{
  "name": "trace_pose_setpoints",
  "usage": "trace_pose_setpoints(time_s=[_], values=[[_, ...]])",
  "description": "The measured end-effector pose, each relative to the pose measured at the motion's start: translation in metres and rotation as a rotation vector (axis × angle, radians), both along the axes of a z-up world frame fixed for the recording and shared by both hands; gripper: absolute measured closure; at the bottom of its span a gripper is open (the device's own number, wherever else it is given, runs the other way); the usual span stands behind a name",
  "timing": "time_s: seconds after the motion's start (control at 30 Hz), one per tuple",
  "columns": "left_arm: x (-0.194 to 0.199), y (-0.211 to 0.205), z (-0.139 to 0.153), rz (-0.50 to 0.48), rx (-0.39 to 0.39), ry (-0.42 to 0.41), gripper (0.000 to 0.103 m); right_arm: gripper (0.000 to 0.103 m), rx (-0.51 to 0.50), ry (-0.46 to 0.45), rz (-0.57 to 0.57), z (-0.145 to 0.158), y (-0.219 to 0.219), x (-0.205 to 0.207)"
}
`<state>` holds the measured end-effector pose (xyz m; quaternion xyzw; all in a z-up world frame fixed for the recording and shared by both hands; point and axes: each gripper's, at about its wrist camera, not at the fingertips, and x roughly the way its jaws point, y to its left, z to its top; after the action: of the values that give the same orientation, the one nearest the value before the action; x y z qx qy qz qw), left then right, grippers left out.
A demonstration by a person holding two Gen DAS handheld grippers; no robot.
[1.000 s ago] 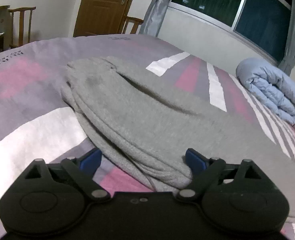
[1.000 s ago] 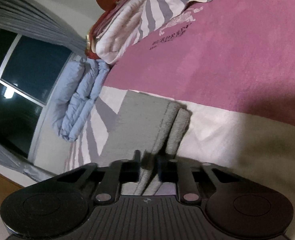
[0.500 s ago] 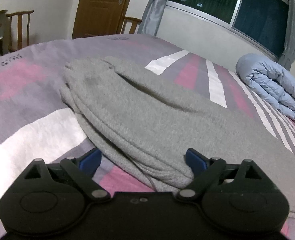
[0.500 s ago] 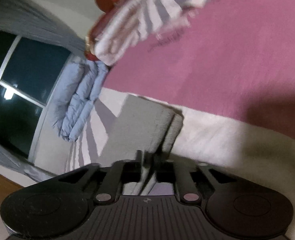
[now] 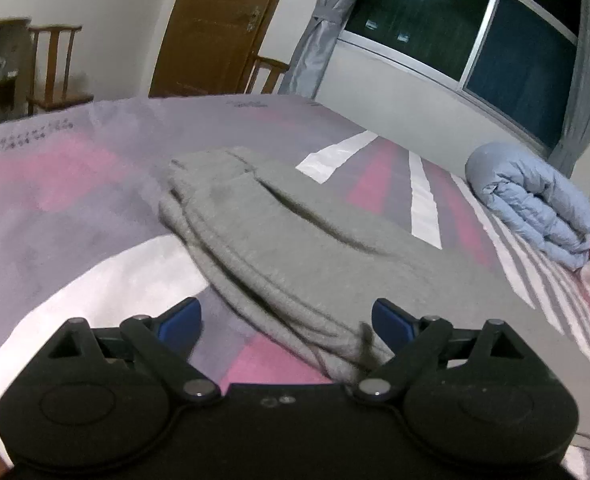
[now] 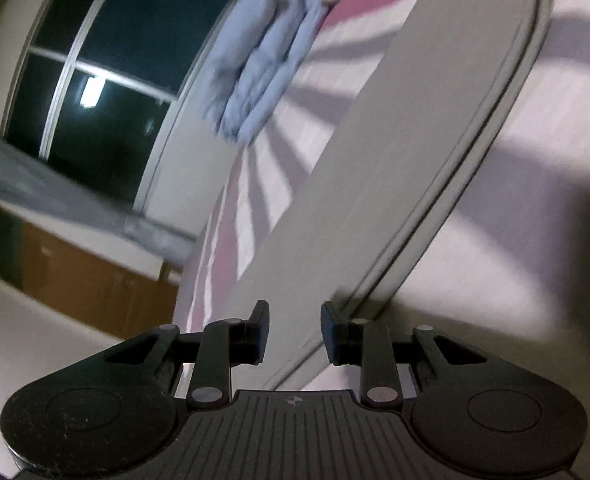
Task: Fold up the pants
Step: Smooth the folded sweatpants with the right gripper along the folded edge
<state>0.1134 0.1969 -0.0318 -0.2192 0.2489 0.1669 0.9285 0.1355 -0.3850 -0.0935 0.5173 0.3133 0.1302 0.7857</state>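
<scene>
Grey pants [image 5: 295,248] lie flat on the striped bed [image 5: 75,200], running from 6 o'clock up toward 11. Left gripper [image 5: 285,318] hovers over the near edge, jaws wide apart, nothing held. Right gripper [image 6: 295,332] also parted, fabric between its fingers, unclamped. Blue duvet [image 5: 535,208] at 2 o'clock.

Grey pants on my pink, purple and white striped bed

The pants [image 5: 295,240] are plain heather grey; the bed cover [image 5: 75,184] runs pink, lilac and white in bands; the rolled duvet [image 5: 535,204] is pale blue; my left tongs [image 5: 287,318] are black with blue pads [image 5: 391,316]; the door [image 5: 211,28] is brown.
</scene>
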Motion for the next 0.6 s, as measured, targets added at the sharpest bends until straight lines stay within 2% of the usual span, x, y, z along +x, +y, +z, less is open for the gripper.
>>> trace_pose_setpoints(time_s=[0.07, 0.2, 0.37, 0.6], values=[[-0.006, 0.000, 0.001, -0.010, -0.018, 0.007, 0.017, 0.074, 0.009, 0.009, 0.029, 0.000, 0.013, 0.002], [-0.011, 0.000, 0.003, -0.025, -0.001, -0.005, 0.015, 0.074, 0.027, 0.046, 0.056, -0.005, 0.028, 0.008], [-0.003, 0.011, -0.008, -0.018, -0.064, 0.022, 0.016, 0.073, 0.039, 0.078, 0.065, -0.011, 0.039, 0.008], [-0.005, 0.018, -0.012, -0.016, -0.105, 0.008, 0.016, 0.055, 0.062, 0.105, 0.062, -0.007, 0.054, 0.018]])
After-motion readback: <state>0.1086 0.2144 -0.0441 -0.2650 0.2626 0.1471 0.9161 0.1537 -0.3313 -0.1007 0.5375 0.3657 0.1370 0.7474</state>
